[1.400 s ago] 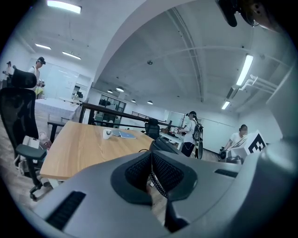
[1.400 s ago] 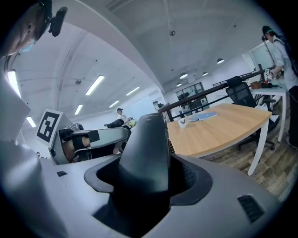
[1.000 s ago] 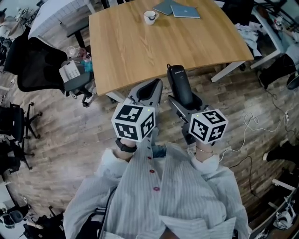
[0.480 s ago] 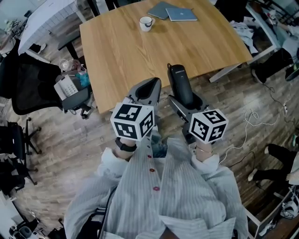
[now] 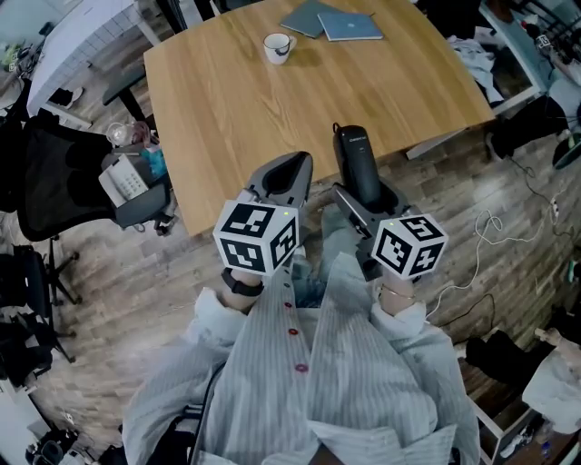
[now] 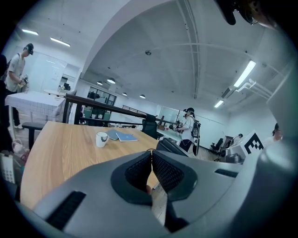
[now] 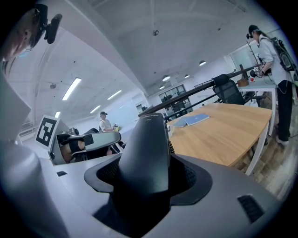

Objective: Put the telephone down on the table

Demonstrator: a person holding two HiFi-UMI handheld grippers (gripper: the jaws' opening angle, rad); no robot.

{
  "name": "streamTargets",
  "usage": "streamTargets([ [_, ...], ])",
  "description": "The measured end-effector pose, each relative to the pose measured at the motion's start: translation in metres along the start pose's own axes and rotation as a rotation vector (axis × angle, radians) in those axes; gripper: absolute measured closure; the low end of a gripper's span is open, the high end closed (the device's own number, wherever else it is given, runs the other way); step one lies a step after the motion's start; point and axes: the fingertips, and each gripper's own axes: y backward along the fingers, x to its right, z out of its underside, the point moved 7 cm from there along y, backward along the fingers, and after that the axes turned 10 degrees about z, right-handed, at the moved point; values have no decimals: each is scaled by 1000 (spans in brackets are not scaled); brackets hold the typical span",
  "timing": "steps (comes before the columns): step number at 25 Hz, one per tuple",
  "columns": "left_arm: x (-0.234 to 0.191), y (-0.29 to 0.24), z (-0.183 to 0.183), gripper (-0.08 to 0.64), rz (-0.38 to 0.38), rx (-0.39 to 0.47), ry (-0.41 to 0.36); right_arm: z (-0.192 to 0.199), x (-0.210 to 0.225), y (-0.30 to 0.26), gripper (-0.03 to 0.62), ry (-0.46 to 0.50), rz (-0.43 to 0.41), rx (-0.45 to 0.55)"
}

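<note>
Two grippers were held out low in front of the person in the striped shirt (image 5: 336,372), both aimed at the near edge of the bench (image 5: 227,109). Off the bench's left edge a black office chair (image 5: 54,182) stood on the wooden floor (image 5: 136,272). Toward the far edge of the bench sat a white mug (image 5: 276,45), and to its right, near the far right corner, lay two blue notebooks (image 5: 349,25), one partly over the other.

The left gripper (image 5: 292,165) hung just at the near edge of the bench. Its fingers were pressed together at the tips, with nothing between them. Just beside it on the right was the right gripper (image 5: 365,195), its fingers clamped on the lower part of the black telephone (image 5: 355,156). The handset stood up out of the grip, and its top end pointed toward the bench. Seen from above, that top end overlapped the near edge of the bench, to the right of the middle. The telephone was held in the air and was not resting on the wood. From the right gripper's own view the handset filled the gap between the fingers, and the benchtop stretched away behind it on the right.

Further right, beyond the bench's right corner, a pale cable (image 5: 481,245) trailed across the floor.
</note>
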Motion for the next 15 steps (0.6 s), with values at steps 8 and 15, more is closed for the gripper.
streamTargets([
  [8,-28,-69,-23,543,-55,13,15,-47,56,-52,258,-1,-47,-23],
  [15,-39,-151,-52,543,-96,22,24,-105,121,-93,258,15,-96,-47],
])
